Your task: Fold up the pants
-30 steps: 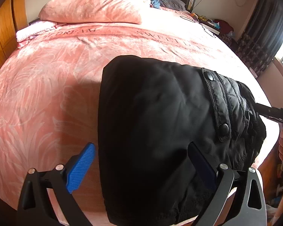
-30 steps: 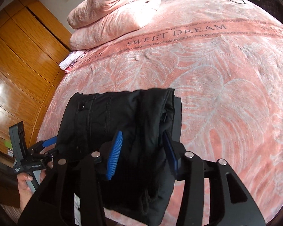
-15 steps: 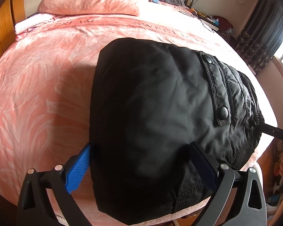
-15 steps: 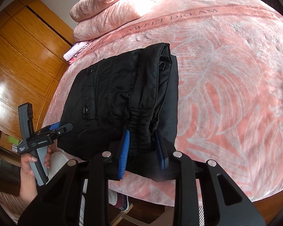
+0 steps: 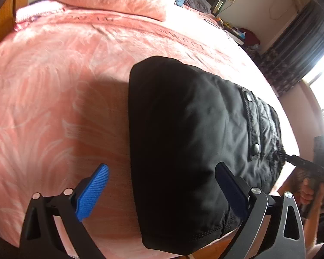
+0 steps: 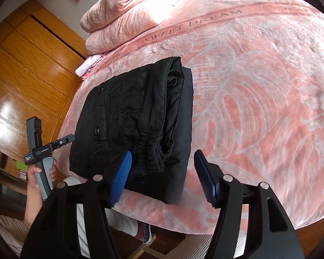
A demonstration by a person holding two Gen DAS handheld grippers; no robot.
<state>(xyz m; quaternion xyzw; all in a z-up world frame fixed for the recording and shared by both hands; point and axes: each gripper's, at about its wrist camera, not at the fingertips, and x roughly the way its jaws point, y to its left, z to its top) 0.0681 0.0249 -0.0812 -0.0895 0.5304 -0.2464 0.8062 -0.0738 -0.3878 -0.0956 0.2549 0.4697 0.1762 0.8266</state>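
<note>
The black pants (image 5: 183, 133) lie folded into a thick rectangle near the front edge of the pink bed (image 5: 54, 99). My left gripper (image 5: 162, 190) is open wide at the bundle's near end, its left pad (image 5: 92, 194) over bare blanket and its right pad over the cloth. In the right wrist view the pants (image 6: 127, 112) show a snap pocket and the gathered waistband (image 6: 153, 151). My right gripper (image 6: 163, 179) is opening, with the waistband corner loose between its pads and untouched. The left gripper (image 6: 64, 140) hangs beside the pants, held by a hand (image 6: 38, 172).
A folded pink quilt and pillows (image 6: 127, 10) are stacked at the head of the bed. A wooden wardrobe (image 6: 21, 75) stands beside the bed. Dark curtains (image 5: 296, 54) and a cluttered side table (image 5: 237, 30) are on the far side. The bed edge (image 6: 183, 218) runs just below the pants.
My right gripper was shut on the waistband half a second ago; it has let go and its jaws have spread. The left gripper has drawn back, off the pants' left edge.
</note>
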